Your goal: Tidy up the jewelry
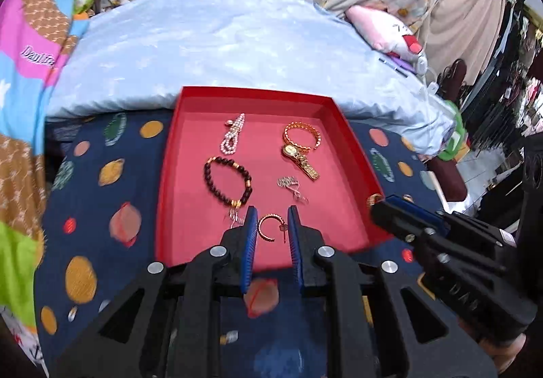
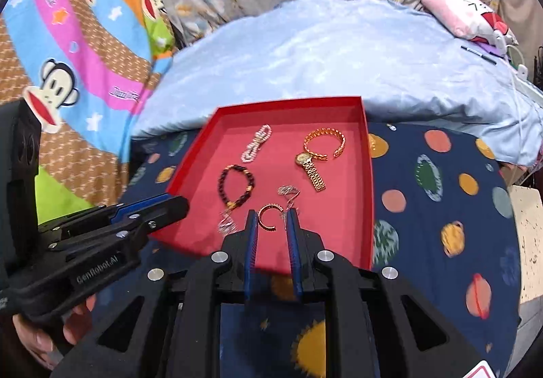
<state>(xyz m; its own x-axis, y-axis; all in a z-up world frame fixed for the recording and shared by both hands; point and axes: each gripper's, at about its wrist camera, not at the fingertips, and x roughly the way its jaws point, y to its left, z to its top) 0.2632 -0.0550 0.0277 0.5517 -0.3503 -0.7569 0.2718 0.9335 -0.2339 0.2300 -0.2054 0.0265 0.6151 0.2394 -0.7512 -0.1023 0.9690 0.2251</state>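
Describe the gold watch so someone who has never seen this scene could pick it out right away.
Find the red tray on the dark planet-print cloth. Toward its far right corner lies an open gold bangle; the gold watch rests against the bangle's near edge. It is the only piece with a round dial and a flat link strap.

Red tray (image 1: 353, 154), planet-patterned navy cloth (image 1: 101, 194)
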